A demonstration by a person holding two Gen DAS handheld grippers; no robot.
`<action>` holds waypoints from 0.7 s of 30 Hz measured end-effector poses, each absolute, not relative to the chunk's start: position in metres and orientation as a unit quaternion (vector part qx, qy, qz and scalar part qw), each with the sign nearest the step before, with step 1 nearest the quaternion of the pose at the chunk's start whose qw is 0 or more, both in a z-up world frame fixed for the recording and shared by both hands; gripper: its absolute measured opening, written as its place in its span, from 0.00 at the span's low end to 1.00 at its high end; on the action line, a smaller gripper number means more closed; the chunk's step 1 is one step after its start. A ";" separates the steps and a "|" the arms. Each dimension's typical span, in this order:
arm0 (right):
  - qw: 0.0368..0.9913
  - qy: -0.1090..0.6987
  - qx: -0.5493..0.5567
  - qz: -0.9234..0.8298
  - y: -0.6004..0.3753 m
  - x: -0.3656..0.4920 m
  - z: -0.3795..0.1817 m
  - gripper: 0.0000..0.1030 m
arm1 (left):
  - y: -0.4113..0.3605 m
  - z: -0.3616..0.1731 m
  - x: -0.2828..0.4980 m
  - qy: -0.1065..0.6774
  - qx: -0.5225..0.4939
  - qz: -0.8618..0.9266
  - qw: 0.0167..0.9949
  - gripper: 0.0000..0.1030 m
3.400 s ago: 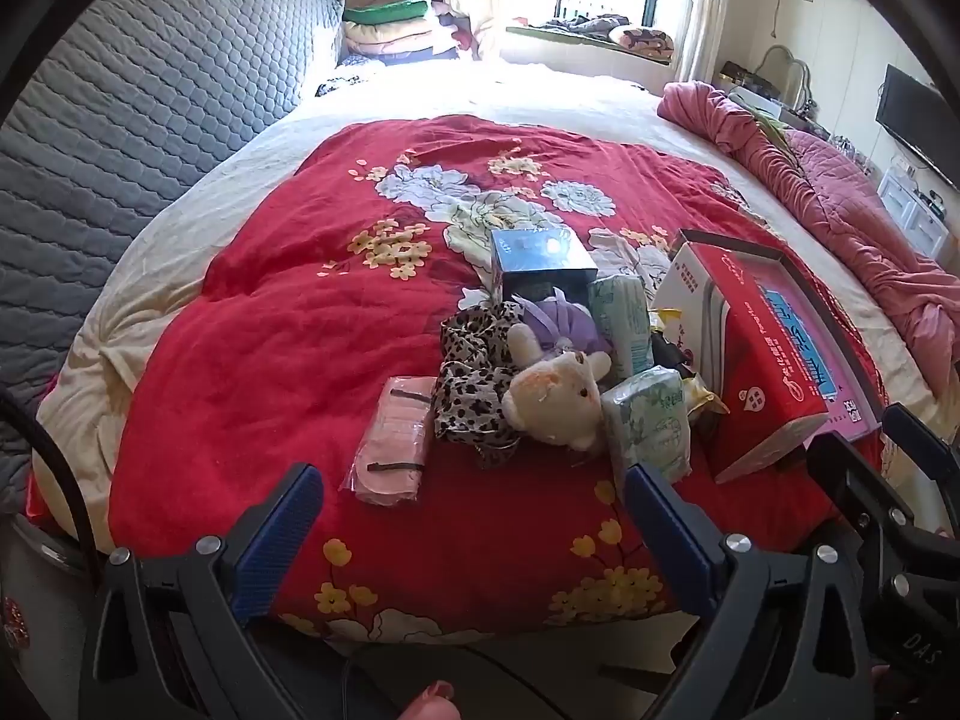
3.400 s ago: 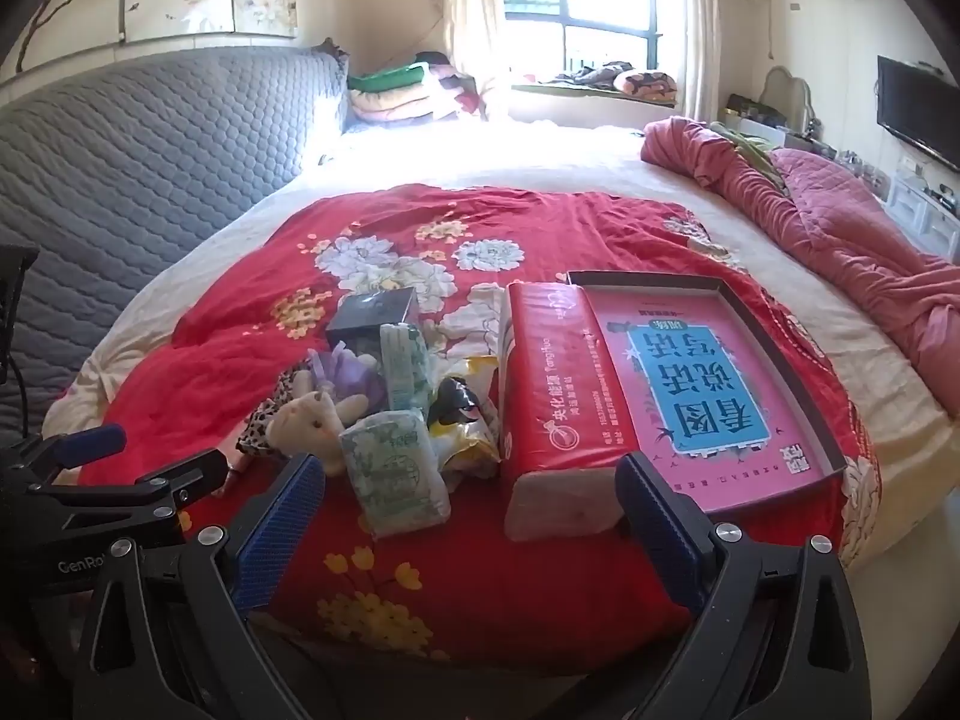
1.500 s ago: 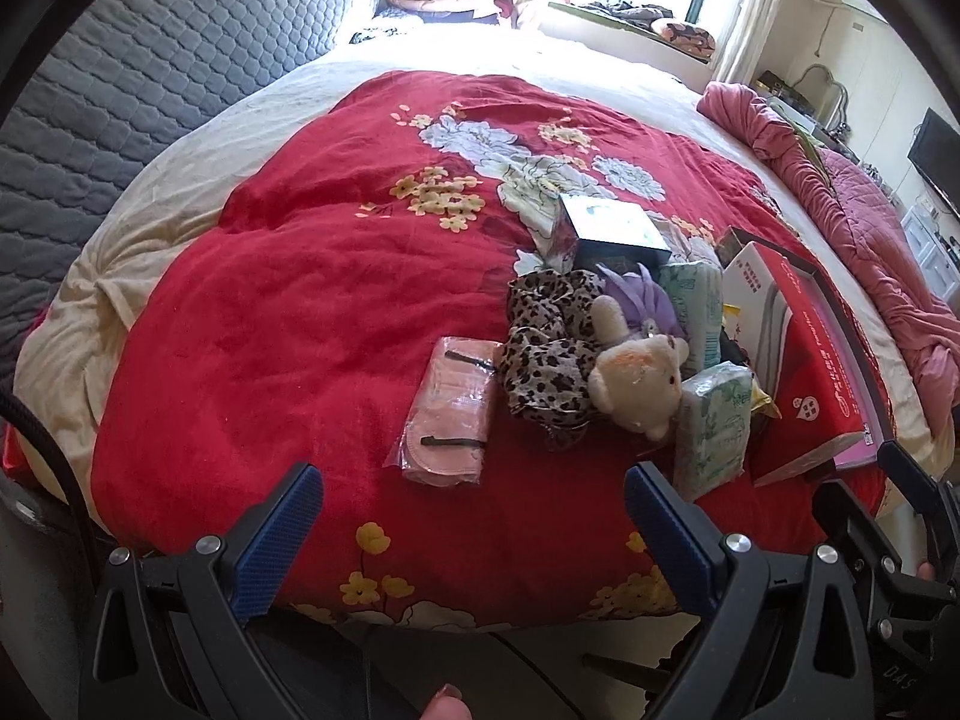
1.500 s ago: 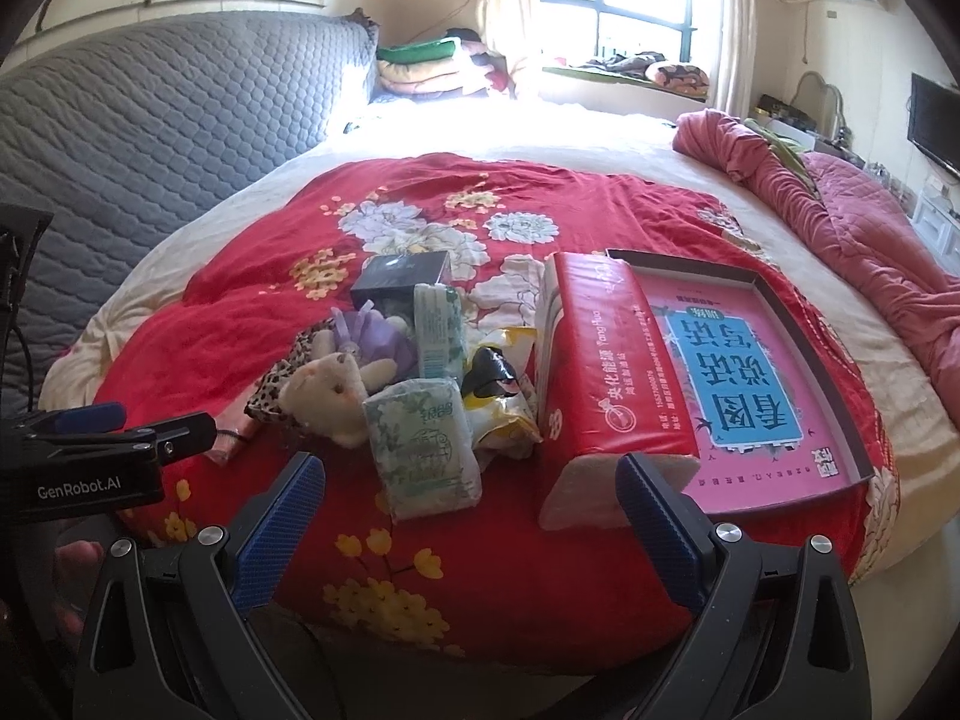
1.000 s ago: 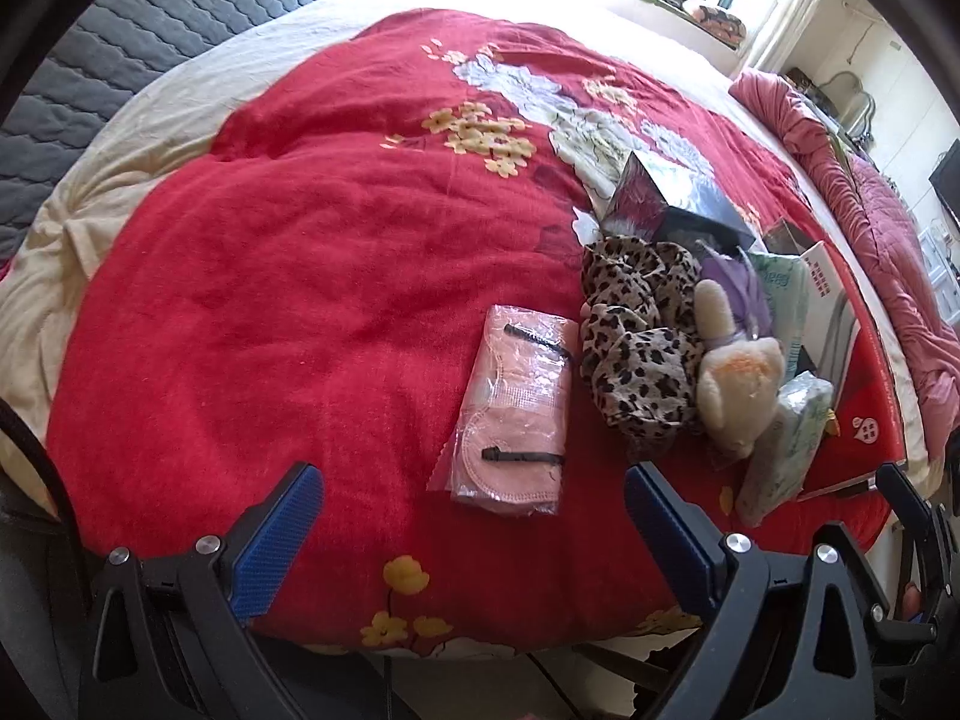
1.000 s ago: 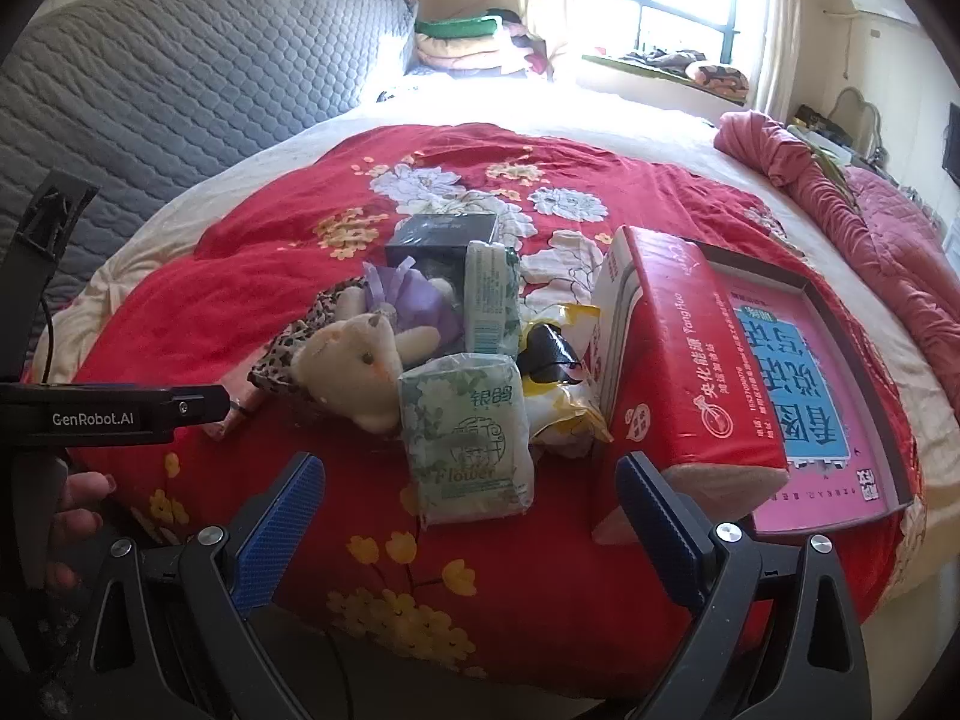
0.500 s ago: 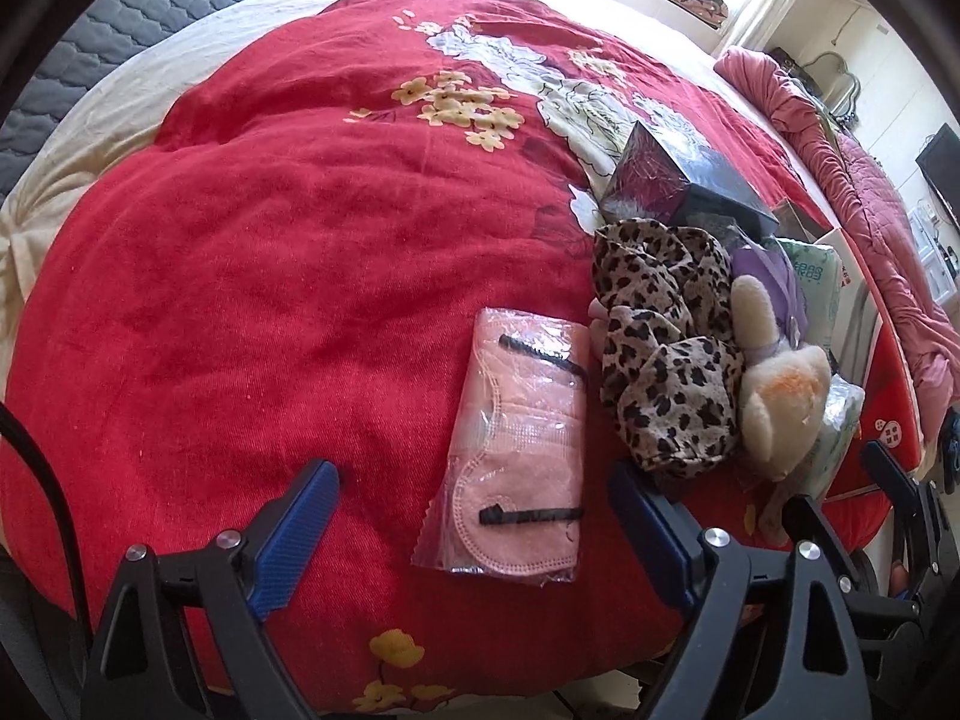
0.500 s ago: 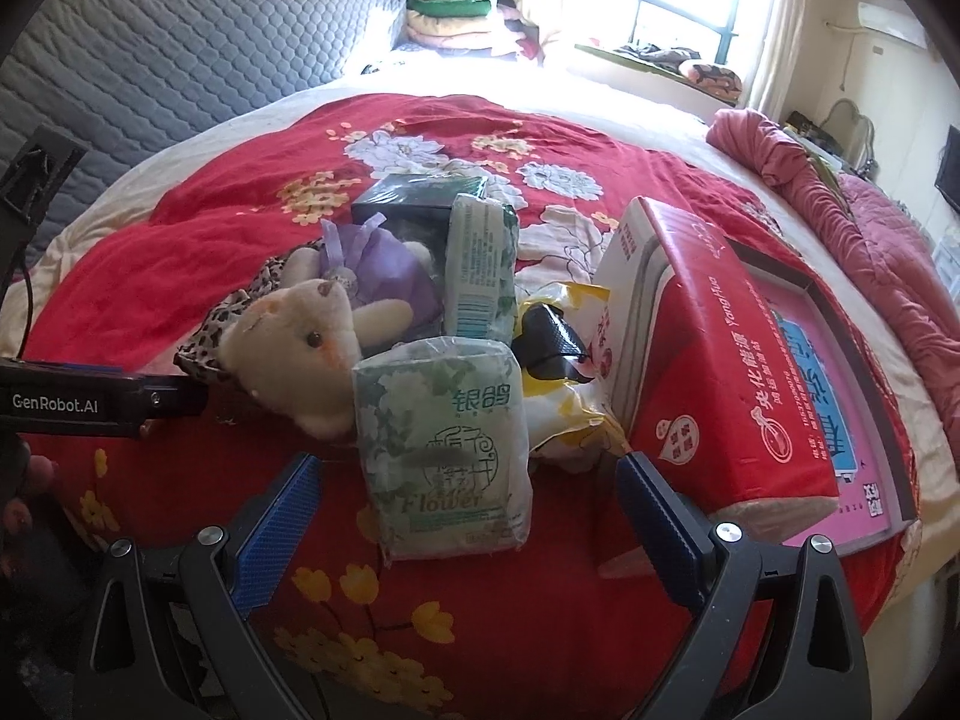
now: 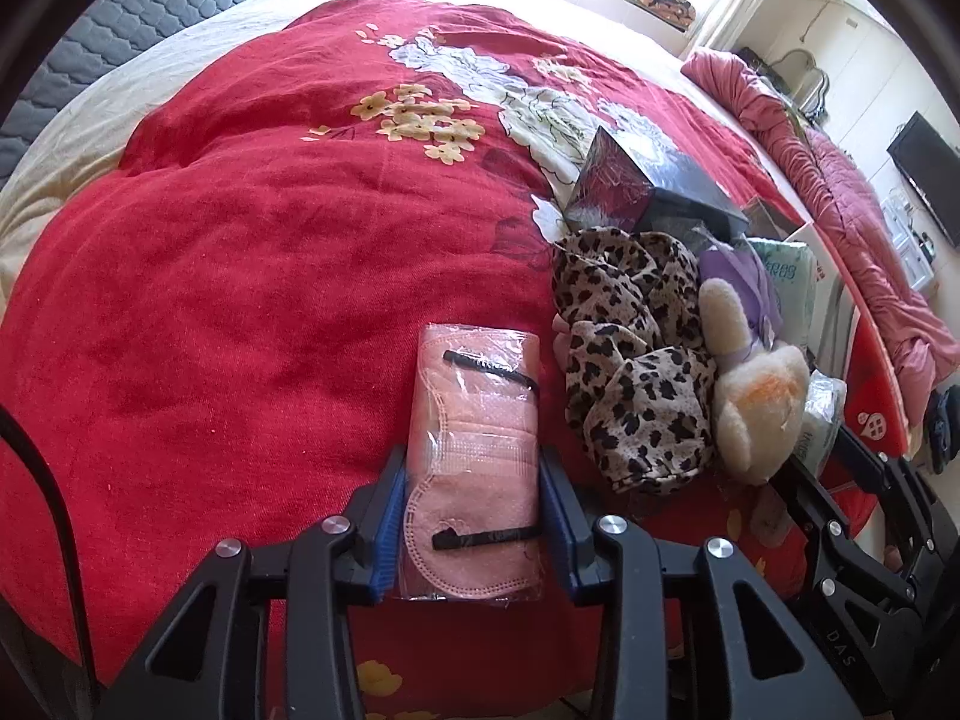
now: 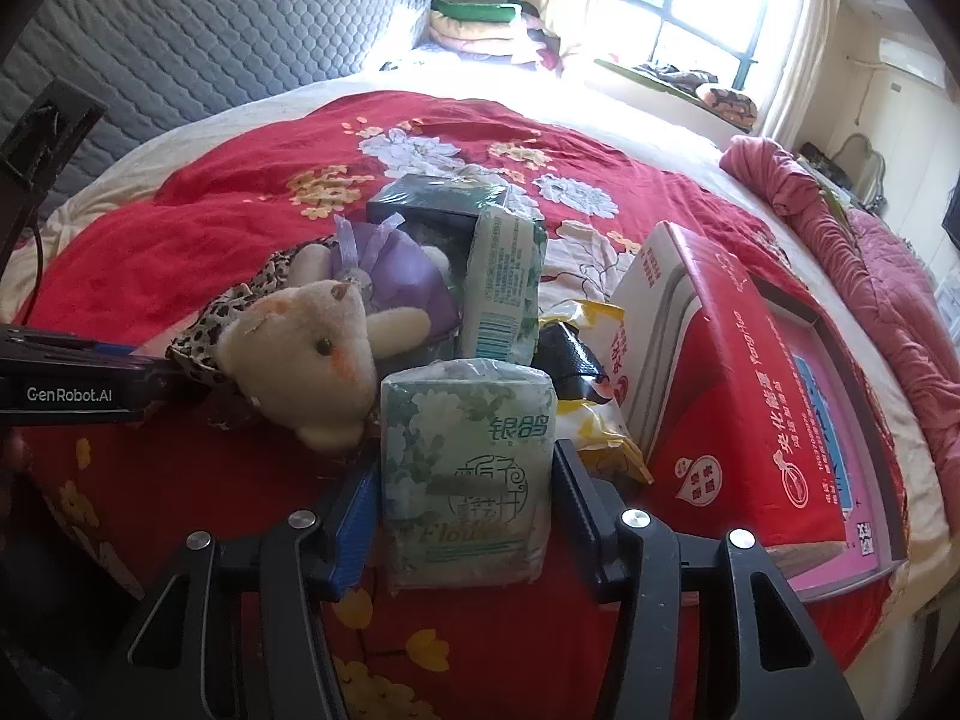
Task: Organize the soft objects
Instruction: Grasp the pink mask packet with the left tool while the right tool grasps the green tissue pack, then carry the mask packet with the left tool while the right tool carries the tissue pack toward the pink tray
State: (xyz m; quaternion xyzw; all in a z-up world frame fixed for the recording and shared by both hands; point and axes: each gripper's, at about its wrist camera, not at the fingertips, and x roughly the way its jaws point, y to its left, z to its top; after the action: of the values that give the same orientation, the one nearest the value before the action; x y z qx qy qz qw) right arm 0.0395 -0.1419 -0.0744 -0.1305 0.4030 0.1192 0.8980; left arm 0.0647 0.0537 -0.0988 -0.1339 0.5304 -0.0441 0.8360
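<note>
A pink face-mask packet (image 9: 474, 420) in clear wrap lies on the red floral quilt (image 9: 240, 270). My left gripper (image 9: 473, 516) is closing on its near end, both blue pads touching its sides. A green-white tissue pack (image 10: 465, 450) stands between the closing jaws of my right gripper (image 10: 462, 516), its pads against the pack's sides. Beside the pack lies a cream teddy bear (image 10: 306, 354) on a leopard-print cloth (image 9: 630, 360), with a purple pouch (image 10: 396, 270) and a second tissue pack (image 10: 504, 288) behind.
A red tissue box (image 10: 738, 372) leans on an open pink-lined box lid to the right. A yellow snack packet (image 10: 600, 420) and a dark box (image 10: 438, 198) sit in the pile. A pink blanket (image 10: 870, 276) lies far right, a grey headboard (image 10: 210, 30) at the left.
Both grippers came down closer to the quilt. The left jaws narrowed from wide open onto the mask packet, and the right jaws narrowed onto the tissue pack.
</note>
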 end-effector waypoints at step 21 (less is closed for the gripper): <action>0.942 0.306 -0.056 0.128 -0.188 0.017 -0.011 0.49 | 0.043 -0.038 0.031 0.441 -0.117 -0.038 0.889 0.37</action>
State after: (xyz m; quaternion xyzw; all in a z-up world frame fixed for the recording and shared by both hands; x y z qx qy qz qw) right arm 0.0170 -0.1879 -0.0112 -0.0560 0.3063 0.1276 0.9417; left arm 0.0312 0.0429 -0.0379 -0.1165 0.4412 -0.0378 0.8890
